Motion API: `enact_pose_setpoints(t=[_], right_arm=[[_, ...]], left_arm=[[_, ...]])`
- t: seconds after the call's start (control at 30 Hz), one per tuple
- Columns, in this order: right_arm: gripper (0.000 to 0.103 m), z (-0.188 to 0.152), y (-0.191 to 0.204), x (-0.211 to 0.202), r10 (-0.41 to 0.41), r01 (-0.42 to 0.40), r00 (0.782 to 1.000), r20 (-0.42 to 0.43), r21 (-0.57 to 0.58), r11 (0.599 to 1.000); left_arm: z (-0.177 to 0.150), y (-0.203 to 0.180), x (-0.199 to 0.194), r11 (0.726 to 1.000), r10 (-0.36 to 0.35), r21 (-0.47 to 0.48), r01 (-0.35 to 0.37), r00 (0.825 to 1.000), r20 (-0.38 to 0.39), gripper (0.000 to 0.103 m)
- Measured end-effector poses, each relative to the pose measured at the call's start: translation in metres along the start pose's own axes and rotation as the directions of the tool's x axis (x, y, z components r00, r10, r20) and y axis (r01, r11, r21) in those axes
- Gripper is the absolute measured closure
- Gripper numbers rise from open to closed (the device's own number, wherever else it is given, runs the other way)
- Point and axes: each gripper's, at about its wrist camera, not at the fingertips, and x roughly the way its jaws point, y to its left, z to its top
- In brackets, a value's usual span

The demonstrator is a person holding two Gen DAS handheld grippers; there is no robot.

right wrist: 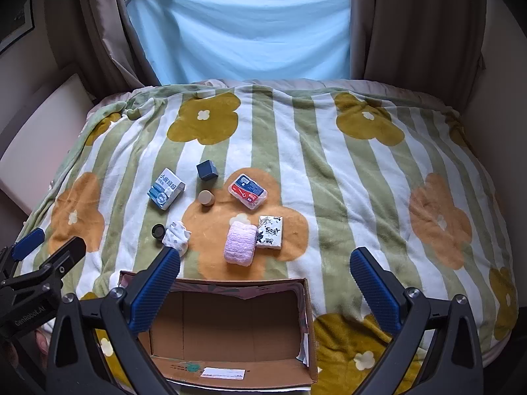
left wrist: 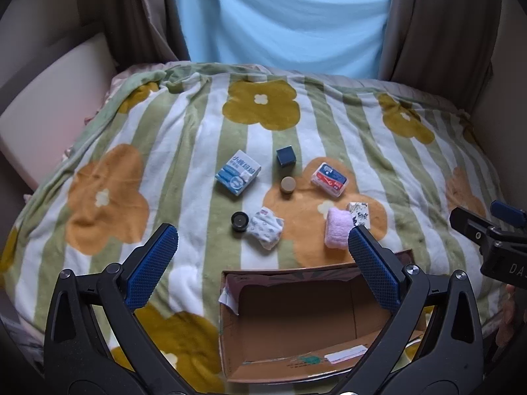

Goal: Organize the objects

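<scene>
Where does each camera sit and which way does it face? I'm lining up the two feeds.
Left wrist: on the left gripper, looking forward and down over the blanket at the cardboard box; its open blue fingers show, with the right gripper at the right edge.
Right wrist: on the right gripper, facing likewise; the left gripper shows at the left edge.
Both share the box, pink towel and window.

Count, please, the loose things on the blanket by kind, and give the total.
Boxes and packs: 4 (blue-white box, dark blue cube, red-blue clear case, tissue pack)
Cloth items: 2 (pink towel, patterned cloth)
Round items: 2 (tan cylinder, black cap)
Total: 8
</scene>
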Motion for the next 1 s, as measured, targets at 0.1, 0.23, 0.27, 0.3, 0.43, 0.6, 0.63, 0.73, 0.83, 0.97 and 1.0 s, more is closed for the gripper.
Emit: enact_pose_setpoints(t=[0.1,0.23,0.27,0.3,0.43,0.6,0.63,0.73,0.83,0.97,1.0], right_arm=[[0.000,0.0003,-0.0006,0.0001,-0.004,0.004,1.000,-0.001,0.002,1.000],[0.000,0.0015,0.0010,0.0007,-0.002,0.002,1.000,-0.003,0.000,1.000],[0.000,0.0013,0.0021,0.0008,-0.006,0.006,1.000,-0.003,-0.001,1.000],[0.000,0.0016,0.0024,0.0009,-0.010,0.010,1.000,-0.004,-0.002,1.000],[0.000,0.0011,0.0045,0.0017,-0.023,0.023,1.000,-0.008,-0.005,1.000],[0.000,0.0003,0.0047,0.0021,-0.029,0.029,1.000,-0.010,0.002,1.000],[0.000,0.0002,0.0049,0.0021,-0.033,0.033,0.999,-0.010,0.004,0.999],[0.000,-0.0002,0.0055,0.0025,-0.041,0.041,0.999,-0.012,0.009,0.999],[0.000,-0.0003,0.0058,0.0023,-0.046,0.047,0.999,-0.014,0.012,0.999],[0.001,-0.0012,0.0067,0.0031,-0.051,0.051,0.999,-0.011,0.012,0.999],[0.000,-0.0015,0.0069,0.0030,-0.051,0.051,0.999,-0.011,0.011,0.999]], left_arm=[[-0.0002,-0.0015,0.0002,1.000,0.005,0.012,-0.005,1.000,0.001,0.000],[0.0011,-0.0022,-0.0022,1.000,-0.008,0.005,0.008,1.000,0.013,0.000],[0.0011,-0.0019,-0.0032,1.000,-0.011,0.002,0.011,1.000,0.019,0.000],[0.0008,-0.0019,-0.0043,1.000,-0.012,-0.002,0.012,1.000,0.026,0.000],[0.0003,-0.0013,-0.0079,0.999,-0.033,-0.015,0.034,0.999,0.043,0.000],[0.0004,-0.0078,-0.0082,1.000,-0.012,0.015,0.011,0.999,0.043,0.000],[0.0005,-0.0088,-0.0083,1.000,-0.013,0.019,0.012,0.999,0.043,0.000],[0.0017,-0.0094,-0.0081,1.000,-0.022,0.017,0.021,0.999,0.040,0.000],[0.0022,-0.0081,-0.0072,0.999,-0.032,0.007,0.031,0.999,0.032,0.000],[0.0004,-0.0034,-0.0076,0.999,-0.032,-0.009,0.032,0.999,0.031,0.000],[0.0005,-0.0019,-0.0073,0.999,-0.036,-0.016,0.036,0.999,0.029,0.000]])
